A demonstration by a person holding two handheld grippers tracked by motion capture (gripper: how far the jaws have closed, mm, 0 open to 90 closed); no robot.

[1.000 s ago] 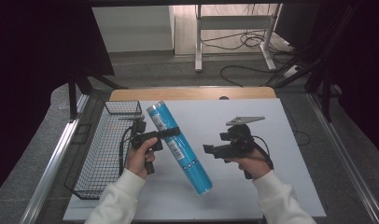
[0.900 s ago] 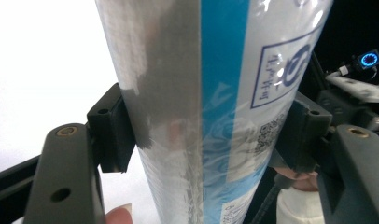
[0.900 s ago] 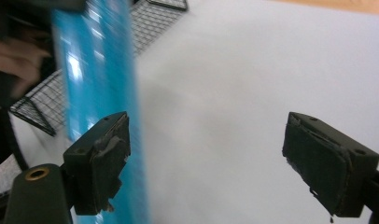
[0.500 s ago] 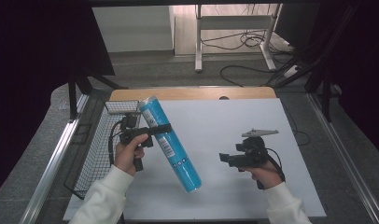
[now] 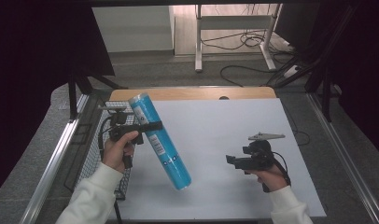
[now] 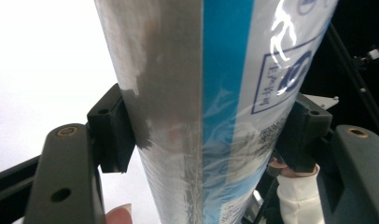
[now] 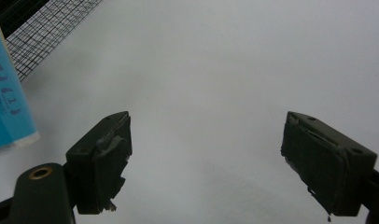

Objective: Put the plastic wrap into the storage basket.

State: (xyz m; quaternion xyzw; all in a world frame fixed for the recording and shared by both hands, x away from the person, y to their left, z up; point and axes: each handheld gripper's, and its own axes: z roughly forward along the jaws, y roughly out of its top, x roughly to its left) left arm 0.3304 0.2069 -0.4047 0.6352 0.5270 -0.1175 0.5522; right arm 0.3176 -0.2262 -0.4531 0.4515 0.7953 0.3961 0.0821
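One tool, my left (image 5: 150,127), clamps the long blue film-wrapped roll (image 5: 160,142) above centre; slippery, bottom-heavy, I judge. Right tool (image 7: 206,163) gapes.

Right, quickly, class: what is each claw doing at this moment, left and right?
Left claw: closed on the blue tube, lifted at a tilt.
Right claw: open, empty, over the white table.

A white table (image 5: 215,126) — wooden far edge — carries a wire basket (image 5: 92,154) at its left side.
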